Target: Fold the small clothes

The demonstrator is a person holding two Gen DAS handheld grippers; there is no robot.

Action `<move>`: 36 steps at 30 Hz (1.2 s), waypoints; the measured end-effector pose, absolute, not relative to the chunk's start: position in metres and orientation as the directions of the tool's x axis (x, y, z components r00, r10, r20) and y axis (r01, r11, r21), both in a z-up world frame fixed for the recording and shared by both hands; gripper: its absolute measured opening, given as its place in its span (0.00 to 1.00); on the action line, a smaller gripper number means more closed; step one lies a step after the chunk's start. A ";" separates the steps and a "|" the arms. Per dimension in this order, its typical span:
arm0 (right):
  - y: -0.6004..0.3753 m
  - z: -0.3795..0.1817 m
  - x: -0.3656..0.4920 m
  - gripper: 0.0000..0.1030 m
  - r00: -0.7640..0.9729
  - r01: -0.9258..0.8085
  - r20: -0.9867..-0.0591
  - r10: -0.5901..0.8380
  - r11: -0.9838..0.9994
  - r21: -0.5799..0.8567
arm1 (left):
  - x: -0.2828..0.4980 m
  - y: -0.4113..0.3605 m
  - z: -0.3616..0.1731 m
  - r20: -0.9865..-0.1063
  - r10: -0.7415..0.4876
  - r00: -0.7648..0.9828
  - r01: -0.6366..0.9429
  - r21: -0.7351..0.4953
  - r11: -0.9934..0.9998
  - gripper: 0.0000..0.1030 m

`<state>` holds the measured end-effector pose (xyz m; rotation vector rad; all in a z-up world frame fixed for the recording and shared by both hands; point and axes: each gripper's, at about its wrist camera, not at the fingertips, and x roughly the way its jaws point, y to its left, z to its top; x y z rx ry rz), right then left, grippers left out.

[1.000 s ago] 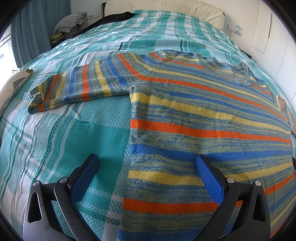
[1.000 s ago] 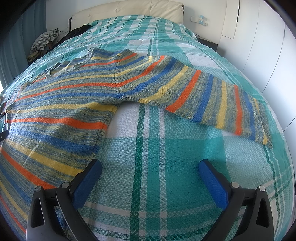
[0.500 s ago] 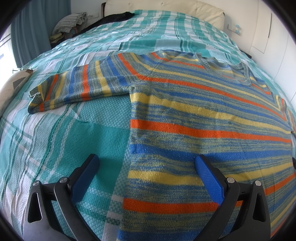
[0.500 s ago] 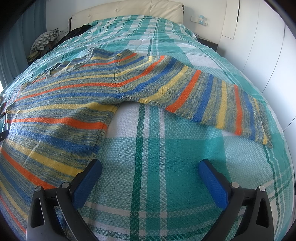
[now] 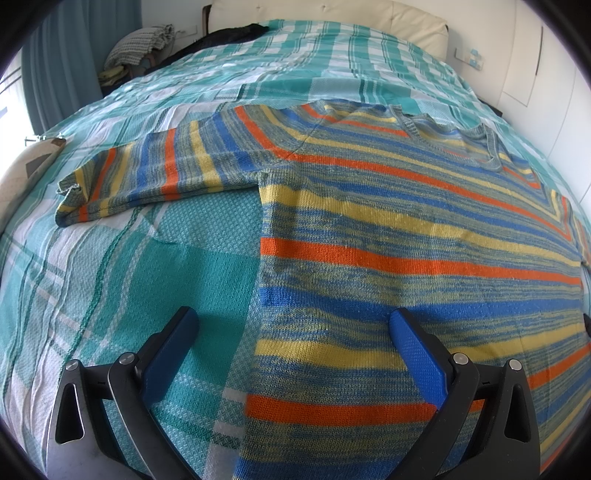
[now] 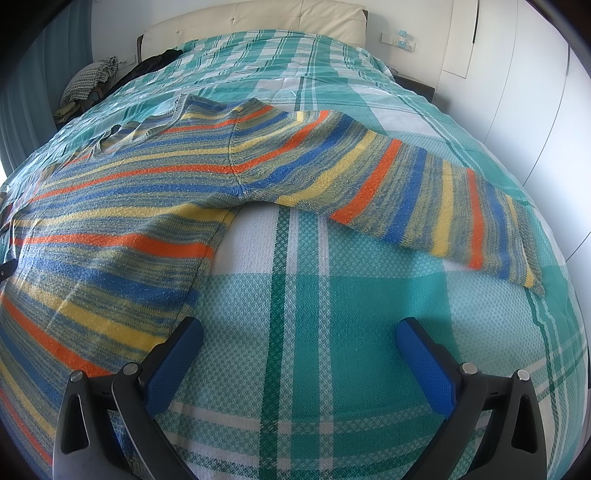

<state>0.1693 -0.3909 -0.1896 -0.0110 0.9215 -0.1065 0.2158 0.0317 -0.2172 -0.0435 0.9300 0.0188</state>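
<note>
A knitted sweater (image 5: 406,229) striped in blue, yellow, orange and grey lies flat on the bed, both sleeves spread out. Its left sleeve (image 5: 147,177) stretches toward the left in the left wrist view. Its right sleeve (image 6: 424,199) reaches right in the right wrist view, beyond the sweater body (image 6: 110,229). My left gripper (image 5: 291,332) is open above the sweater's lower left side edge, one finger over the bedspread and one over the knit. My right gripper (image 6: 299,339) is open over bare bedspread just right of the sweater's right side edge. Neither holds anything.
A teal, white and green checked bedspread (image 6: 332,295) covers the bed. A cream padded headboard (image 6: 258,22) stands at the far end. Dark clothing (image 5: 229,37) and a folded checked cloth (image 5: 140,44) lie at the far left. White cupboard doors (image 6: 535,92) line the right side.
</note>
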 end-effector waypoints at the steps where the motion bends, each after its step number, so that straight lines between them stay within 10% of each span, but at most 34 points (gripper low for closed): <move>1: -0.390 -0.190 0.169 1.00 0.600 0.087 -0.794 -0.097 0.995 -0.055 | 0.216 0.032 -0.217 -0.802 -0.002 0.598 -0.035 -0.029 0.999 1.00; 36: -0.390 -0.190 0.169 1.00 0.600 0.088 -0.794 -0.098 0.994 -0.057 | 0.215 0.031 -0.217 -0.803 0.004 0.596 -0.035 -0.021 0.999 1.00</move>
